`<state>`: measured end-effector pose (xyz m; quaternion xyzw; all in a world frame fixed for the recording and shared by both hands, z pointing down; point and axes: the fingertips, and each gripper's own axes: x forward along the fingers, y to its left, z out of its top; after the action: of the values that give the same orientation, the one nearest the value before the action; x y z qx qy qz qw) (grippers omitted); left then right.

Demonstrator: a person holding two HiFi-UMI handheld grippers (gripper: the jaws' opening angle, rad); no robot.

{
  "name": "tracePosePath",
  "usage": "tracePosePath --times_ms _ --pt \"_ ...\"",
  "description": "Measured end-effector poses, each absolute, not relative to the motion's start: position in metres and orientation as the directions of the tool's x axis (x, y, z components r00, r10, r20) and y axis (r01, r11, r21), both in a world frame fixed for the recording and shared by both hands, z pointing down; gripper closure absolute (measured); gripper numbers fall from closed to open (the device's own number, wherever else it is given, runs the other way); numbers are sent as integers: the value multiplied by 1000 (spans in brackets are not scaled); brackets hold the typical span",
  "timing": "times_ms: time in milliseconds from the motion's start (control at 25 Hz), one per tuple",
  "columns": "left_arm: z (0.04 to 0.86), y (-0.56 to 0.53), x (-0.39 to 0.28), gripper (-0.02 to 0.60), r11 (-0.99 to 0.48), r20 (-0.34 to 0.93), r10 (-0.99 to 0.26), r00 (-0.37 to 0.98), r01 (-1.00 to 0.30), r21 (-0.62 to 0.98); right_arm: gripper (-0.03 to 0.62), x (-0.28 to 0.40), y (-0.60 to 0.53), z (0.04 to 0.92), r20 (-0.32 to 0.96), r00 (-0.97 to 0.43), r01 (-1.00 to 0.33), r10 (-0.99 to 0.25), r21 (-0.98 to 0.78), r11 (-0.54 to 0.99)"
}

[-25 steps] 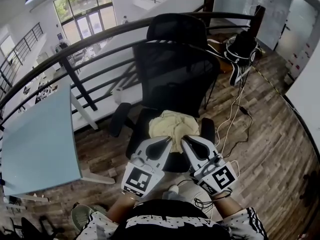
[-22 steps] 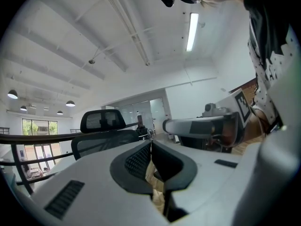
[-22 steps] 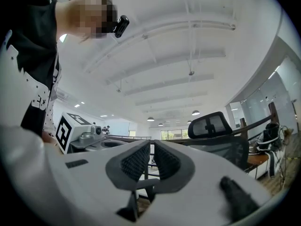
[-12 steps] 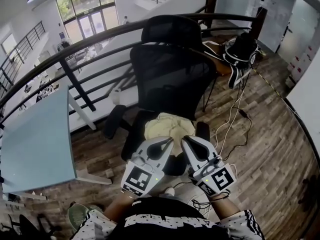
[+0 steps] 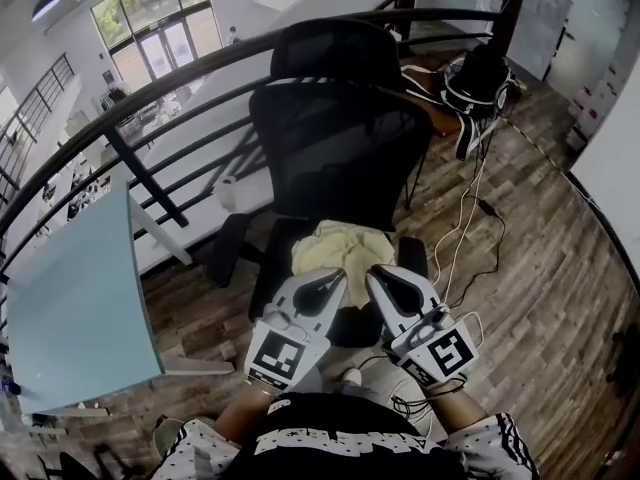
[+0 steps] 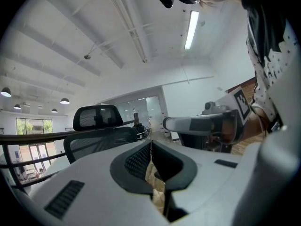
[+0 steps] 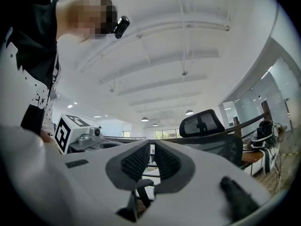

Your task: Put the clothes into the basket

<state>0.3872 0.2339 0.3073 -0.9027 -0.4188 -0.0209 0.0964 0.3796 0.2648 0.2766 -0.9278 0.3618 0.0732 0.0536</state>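
A pale yellow garment (image 5: 345, 246) lies crumpled on the seat of a black mesh office chair (image 5: 335, 148). My left gripper (image 5: 335, 280) and right gripper (image 5: 378, 276) are held side by side just in front of the seat, tips at the garment's near edge. Both are shut with nothing between the jaws. The left gripper view has its shut jaws meeting at the left gripper (image 6: 151, 147), a strip of yellow cloth (image 6: 153, 173) below them and the right gripper (image 6: 197, 125) alongside. In the right gripper view the right gripper (image 7: 152, 149) is shut, facing the chair headrest (image 7: 203, 122).
A dark railing (image 5: 200, 78) runs behind the chair. A light blue table (image 5: 75, 308) stands at the left. Cables (image 5: 470, 238) trail over the wooden floor on the right, with a black bag (image 5: 480, 78) beyond. A green round container (image 5: 165, 433) shows at the bottom left.
The head view has shifted a little. Both grippers have edged slightly forward toward the chair seat, still shut and side by side.
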Motion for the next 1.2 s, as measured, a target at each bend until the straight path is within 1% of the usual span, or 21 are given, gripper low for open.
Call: tracePosePath --times_ms 320,640,760,960,1200 --pt "318 229 419 568 -565 130 804 580 813 -139 563 411 259 287 -149 791 -606 -593 -60 -793" --pt "336 228 442 568 -493 80 863 499 866 -88 563 438 249 305 -119 822 -566 -557 -68 -821" --pt "347 227 450 568 -484 72 870 487 873 -59 563 446 249 314 -107 833 -551 -543 -74 -831" --pt "375 222 464 568 -491 105 865 491 871 -30 563 458 251 339 -72 844 -536 -532 -78 -841" --pt "400 223 474 568 -458 88 885 458 889 -14 563 467 251 373 -34 849 -528 -527 -83 -845"
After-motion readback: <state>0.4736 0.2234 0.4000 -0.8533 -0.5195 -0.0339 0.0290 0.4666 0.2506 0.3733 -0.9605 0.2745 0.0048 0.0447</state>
